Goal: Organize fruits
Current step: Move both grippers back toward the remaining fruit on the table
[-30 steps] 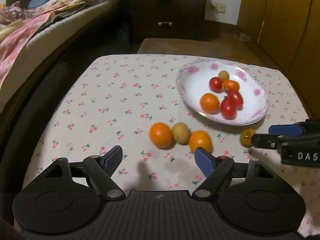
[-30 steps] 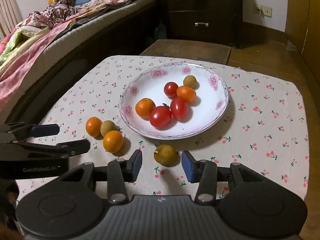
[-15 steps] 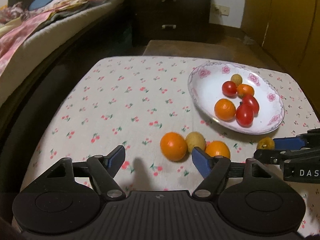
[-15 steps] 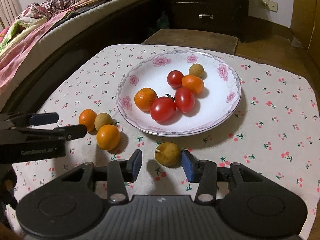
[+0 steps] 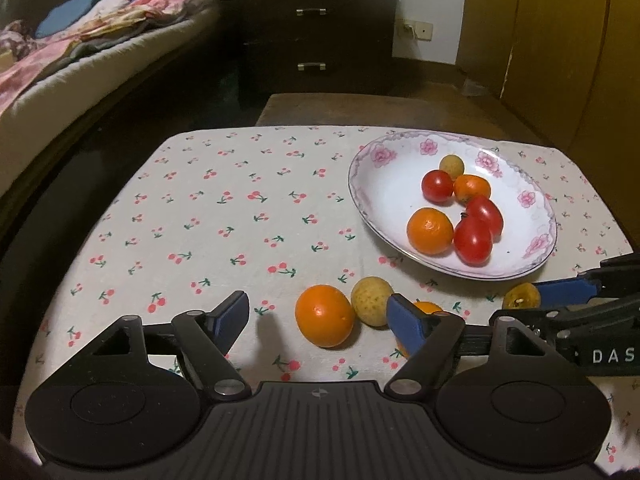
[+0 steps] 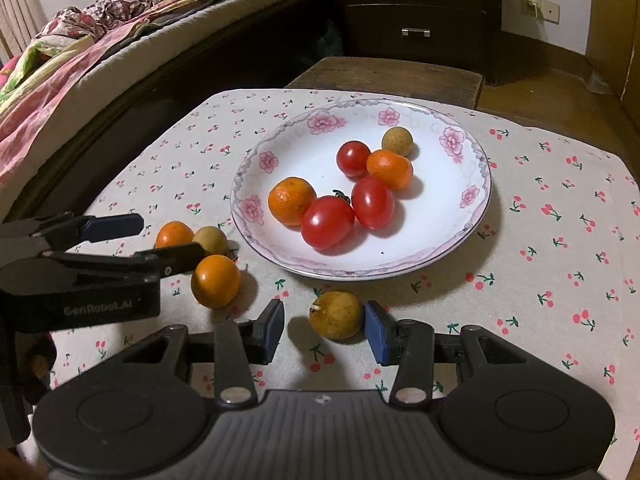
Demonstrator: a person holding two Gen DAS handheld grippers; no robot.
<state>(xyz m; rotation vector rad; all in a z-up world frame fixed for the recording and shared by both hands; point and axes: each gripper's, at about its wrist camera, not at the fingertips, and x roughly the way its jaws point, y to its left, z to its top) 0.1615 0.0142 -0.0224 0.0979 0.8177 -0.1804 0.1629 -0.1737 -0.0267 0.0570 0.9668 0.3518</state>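
A bed [image 6: 80, 60] heaped with pink and patterned bedding runs along the left, and a dark dresser [image 6: 416, 12] with two drawers stands against the far wall. Nearer is the table, covered by a white cloth [image 5: 224, 224] printed with small red cherries. On the right part of the cloth sits a white plate [image 6: 472, 200] with pink flowers round its rim; it holds six fruits in a loose cluster: an orange at the near left, three red tomatoes, a smaller orange fruit, and a small tan fruit at the far side. The left gripper [image 5: 318, 316] hangs low over the cloth in front of the plate. Its jaws are wide and opening, pressing on nothing. Between its blue pads lies an orange [image 5: 324, 315], touching a tan fruit [image 5: 372, 300] on its right. A second orange [image 6: 215, 281] lies nearest that pair, half hidden behind the right pad in the left wrist view. The right gripper [image 6: 325, 330] sits low over the cloth just in front of the plate's near rim, its jaws apart. A yellow fruit [image 6: 336, 314] with a short stem lies between them on the cloth. The right pad is at or almost at its skin and the left pad stands clear, so it is not clamped.
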